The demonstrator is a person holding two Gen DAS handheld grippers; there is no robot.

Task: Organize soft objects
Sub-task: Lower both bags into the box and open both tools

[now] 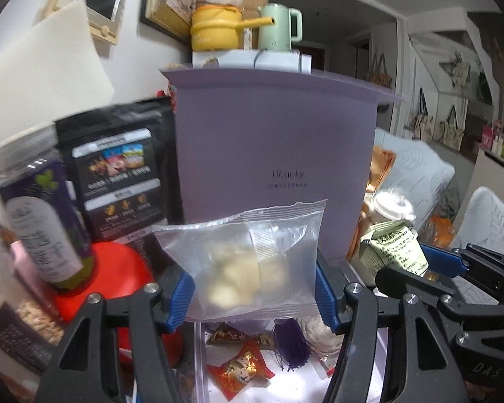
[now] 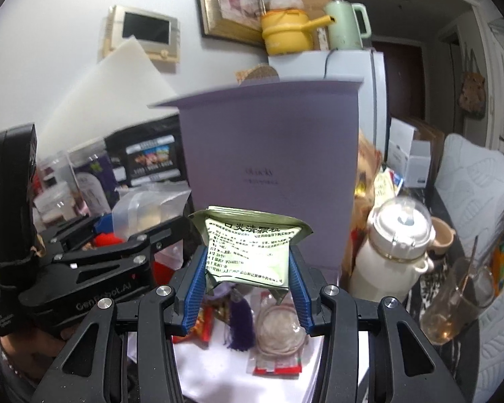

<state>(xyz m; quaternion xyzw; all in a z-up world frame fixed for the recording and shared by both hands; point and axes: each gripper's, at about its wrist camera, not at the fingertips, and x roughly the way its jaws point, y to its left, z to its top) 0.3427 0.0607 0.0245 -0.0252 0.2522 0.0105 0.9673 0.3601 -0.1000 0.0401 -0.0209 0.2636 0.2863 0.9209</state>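
A clear packet [image 1: 252, 258] is clamped in the left hand-held gripper [image 1: 255, 288], and a green sachet [image 2: 248, 245] in the right hand-held gripper [image 2: 248, 292]. Both are held just above the open lilac box [image 1: 275, 141], whose tray of sweets [image 1: 242, 366] lies directly below. The lid stands upright beyond. Jars and a flask crowd the bench on both sides of the box.

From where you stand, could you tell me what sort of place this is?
Probably a lived-in, cluttered home: a yellow enamel pot and pale green electric kettle sit atop a white fridge, with a gold-framed picture on the wall.
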